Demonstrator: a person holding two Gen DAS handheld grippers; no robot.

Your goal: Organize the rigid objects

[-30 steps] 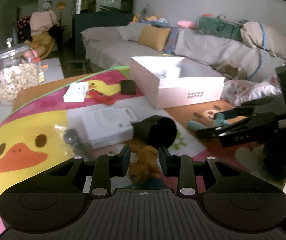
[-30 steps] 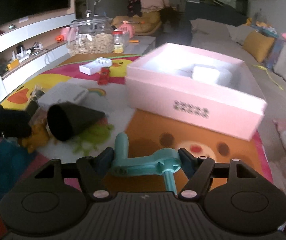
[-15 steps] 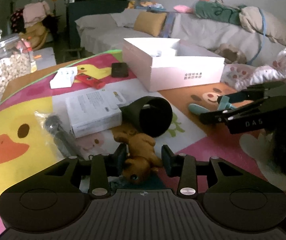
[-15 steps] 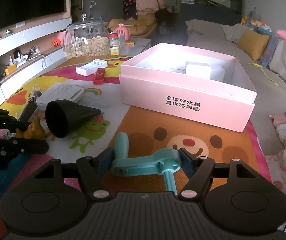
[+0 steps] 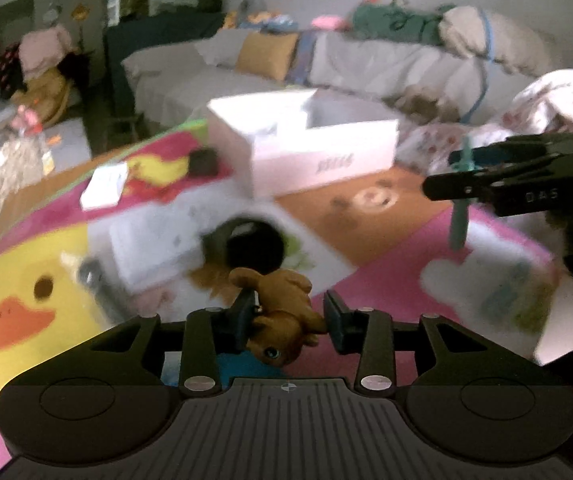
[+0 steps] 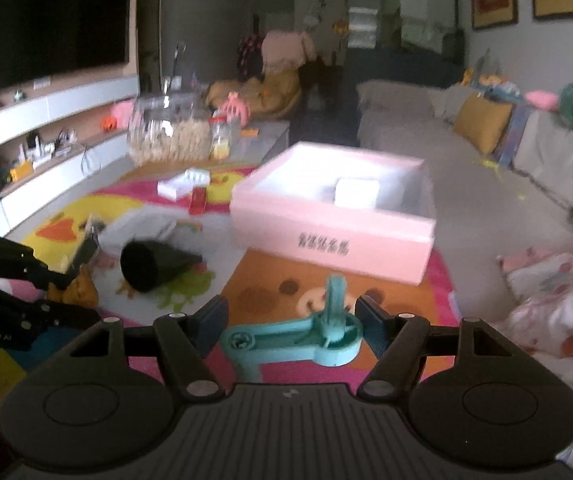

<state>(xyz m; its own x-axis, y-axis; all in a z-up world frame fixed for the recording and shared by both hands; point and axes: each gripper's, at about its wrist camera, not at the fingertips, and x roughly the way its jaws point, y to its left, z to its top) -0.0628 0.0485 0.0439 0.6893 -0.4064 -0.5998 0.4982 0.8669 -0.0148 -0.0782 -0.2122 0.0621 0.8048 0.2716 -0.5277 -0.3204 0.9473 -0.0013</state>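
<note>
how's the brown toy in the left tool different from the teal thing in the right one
The brown toy is a rounded animal figure; the teal part is a flat arm with an upright peg. The toy fills the left tool gap; the teal part spans the wider right tool. Both are held above the mat.

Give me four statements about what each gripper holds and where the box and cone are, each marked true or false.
1. The left gripper holds a brown toy animal. True.
2. The right gripper is empty. False: it grips a teal plastic crank.
3. The pink box already holds a white item. True.
4. The black cone stands upright. False: it lies on its side on the play mat.
</note>
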